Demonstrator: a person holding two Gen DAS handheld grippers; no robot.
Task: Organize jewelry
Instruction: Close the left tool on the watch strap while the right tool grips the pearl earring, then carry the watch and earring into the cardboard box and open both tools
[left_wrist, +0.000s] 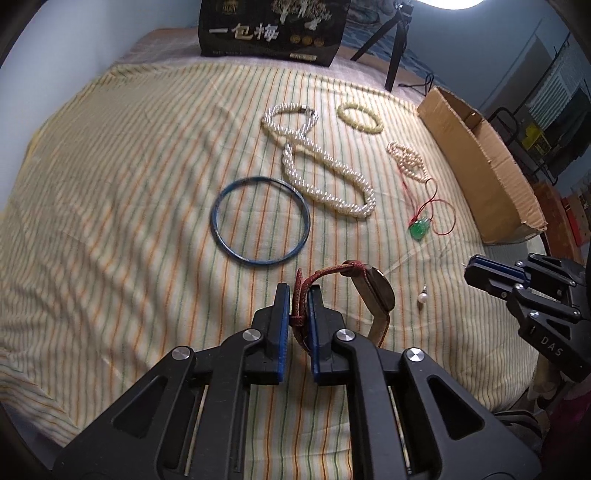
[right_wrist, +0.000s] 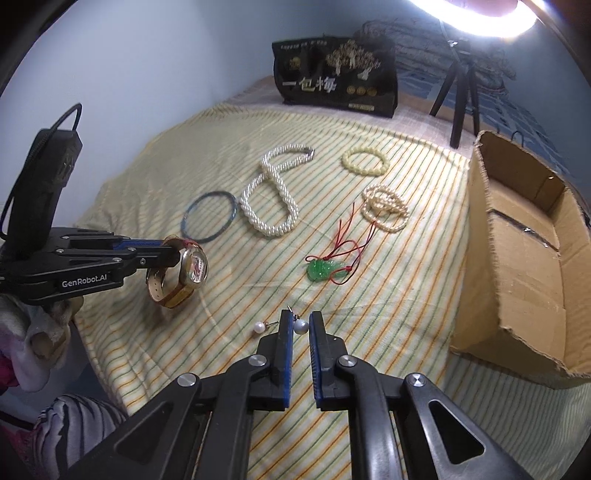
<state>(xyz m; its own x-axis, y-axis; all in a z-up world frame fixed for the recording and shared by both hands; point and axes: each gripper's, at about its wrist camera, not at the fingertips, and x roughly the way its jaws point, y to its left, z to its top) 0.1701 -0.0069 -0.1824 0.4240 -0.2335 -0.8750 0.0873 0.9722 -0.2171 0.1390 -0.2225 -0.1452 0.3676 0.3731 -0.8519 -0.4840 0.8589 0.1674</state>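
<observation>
My left gripper (left_wrist: 298, 295) is shut on the red strap of a wristwatch (left_wrist: 376, 291) and holds it just above the striped cloth; the watch also shows in the right wrist view (right_wrist: 192, 267). My right gripper (right_wrist: 300, 320) has a pearl earring (right_wrist: 301, 326) between its jaws, which stand close around it. A second pearl earring (right_wrist: 260, 326) lies just left of it. A blue bangle (left_wrist: 259, 220), a long pearl necklace (left_wrist: 321, 166), a cream bead bracelet (left_wrist: 361, 117), a small pearl bracelet (left_wrist: 408, 160) and a green pendant (left_wrist: 419, 228) on red cord lie on the cloth.
An open cardboard box (right_wrist: 524, 251) stands at the right edge of the bed. A black printed bag (right_wrist: 334, 77) and a tripod (right_wrist: 460, 99) stand at the back. A blue wall is on the left.
</observation>
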